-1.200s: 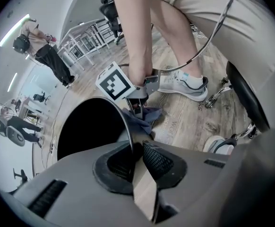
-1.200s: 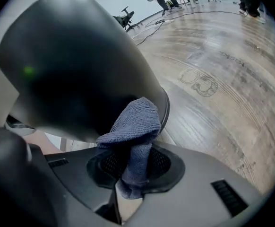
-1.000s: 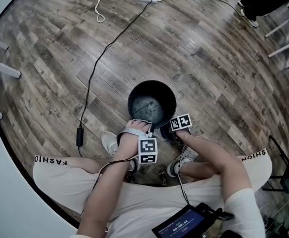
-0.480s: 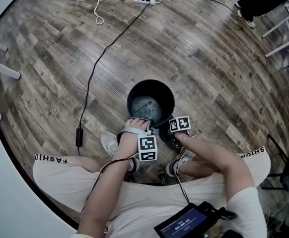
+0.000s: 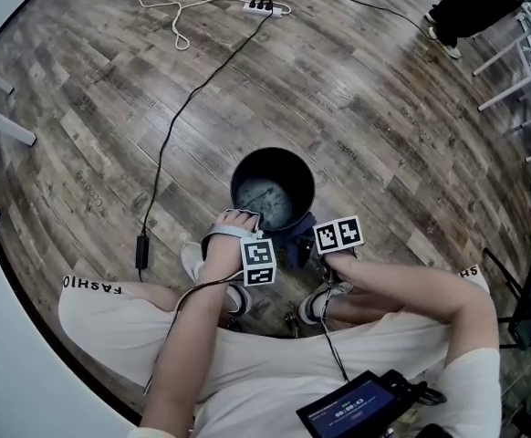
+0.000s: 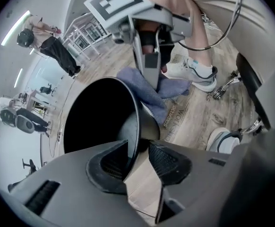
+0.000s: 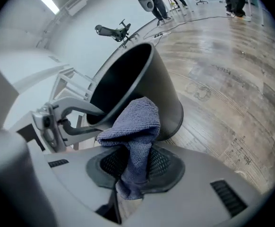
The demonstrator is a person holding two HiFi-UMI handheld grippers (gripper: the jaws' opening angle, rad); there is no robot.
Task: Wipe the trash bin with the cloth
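Observation:
The black trash bin [image 5: 238,173] stands on the wood floor between the person's feet. My left gripper [image 5: 238,219] is at its near rim. In the left gripper view the rim [image 6: 136,122] passes between my left gripper's [image 6: 137,162] jaws, which have just been opening; a gap shows beside the rim. My right gripper [image 7: 136,167] is shut on the blue cloth [image 7: 135,126], whose bunched top hangs just in front of the bin's outer wall [image 7: 161,93]. In the head view the cloth [image 5: 297,234] is at the bin's near right side, under my right gripper [image 5: 307,245].
White shoes [image 5: 192,263] flank the bin, close to both grippers. A black cable [image 5: 170,135] runs across the floor to a power strip [image 5: 265,7]. A tablet-like device [image 5: 357,409] rests on the lap. Chair legs [image 5: 530,308] stand at the right.
My right gripper has risen with the cloth in it; its marker cube looks larger. My left hand has shifted a little to the left along the bin's rim.

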